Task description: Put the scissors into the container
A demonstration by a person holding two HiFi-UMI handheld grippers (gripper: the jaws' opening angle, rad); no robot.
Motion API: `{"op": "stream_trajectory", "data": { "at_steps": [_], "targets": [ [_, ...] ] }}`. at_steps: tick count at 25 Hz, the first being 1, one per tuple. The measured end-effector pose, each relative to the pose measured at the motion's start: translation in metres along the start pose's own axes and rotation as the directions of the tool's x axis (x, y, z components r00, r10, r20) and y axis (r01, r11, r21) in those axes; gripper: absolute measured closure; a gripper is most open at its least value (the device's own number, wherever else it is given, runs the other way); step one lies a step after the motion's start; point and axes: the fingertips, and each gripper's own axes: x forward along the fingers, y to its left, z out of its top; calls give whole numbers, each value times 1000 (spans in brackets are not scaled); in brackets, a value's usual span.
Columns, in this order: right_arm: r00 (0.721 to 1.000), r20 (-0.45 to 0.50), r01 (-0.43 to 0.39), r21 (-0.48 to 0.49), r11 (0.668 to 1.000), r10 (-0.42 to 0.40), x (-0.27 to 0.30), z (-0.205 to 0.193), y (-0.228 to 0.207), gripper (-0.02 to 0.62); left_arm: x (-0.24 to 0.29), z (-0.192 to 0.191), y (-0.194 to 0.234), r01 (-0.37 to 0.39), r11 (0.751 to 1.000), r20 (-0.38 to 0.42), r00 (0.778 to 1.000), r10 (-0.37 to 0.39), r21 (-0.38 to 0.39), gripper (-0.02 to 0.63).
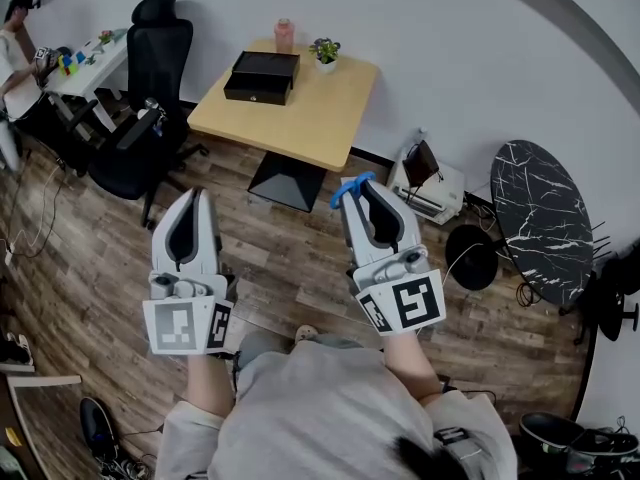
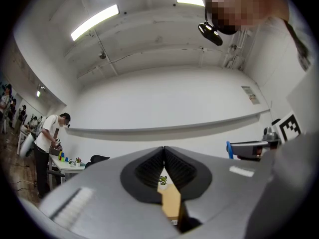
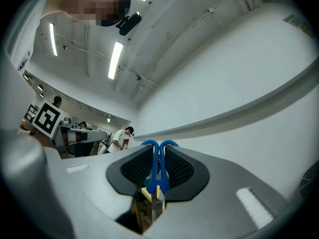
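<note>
My right gripper (image 1: pixel 357 190) is shut on blue-handled scissors (image 1: pixel 349 188), whose handle loops stick out past the fingertips. In the right gripper view the scissors (image 3: pixel 157 176) stand clamped between the black pads, handles up, with the right gripper (image 3: pixel 158 154) tilted toward the wall and ceiling. My left gripper (image 1: pixel 196 198) is shut with nothing in it; the left gripper view shows its pads meeting at the tips of the left gripper (image 2: pixel 164 151). The container, a black open box (image 1: pixel 262 76), sits on a wooden table (image 1: pixel 310 118) well ahead of both grippers.
A pink bottle (image 1: pixel 285 35) and a small potted plant (image 1: pixel 325 52) share the table's far side. A black office chair (image 1: pixel 150 98) stands to the left, a black marble round table (image 1: pixel 545 218) to the right, a white device (image 1: pixel 430 183) by the wall. A person (image 1: pixel 12 58) works at far left.
</note>
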Motion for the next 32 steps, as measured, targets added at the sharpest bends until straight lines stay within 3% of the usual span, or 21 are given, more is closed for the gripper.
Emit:
{"op": "stream_trajectory", "data": {
  "at_steps": [13, 20, 32],
  "targets": [
    [1000, -26, 3, 25, 1000, -2, 23, -16, -3, 520, 15, -11, 16, 0, 1000, -22, 1000, 0, 3, 548],
    [999, -34, 19, 16, 1000, -19, 57, -26, -17, 520, 57, -20, 25, 47, 998, -17, 999, -47, -33, 548],
    [998, -28, 51, 20, 999, -50, 152, -51, -39, 520, 136, -44, 87, 53, 999, -5, 999, -53, -8, 548]
  ]
}}
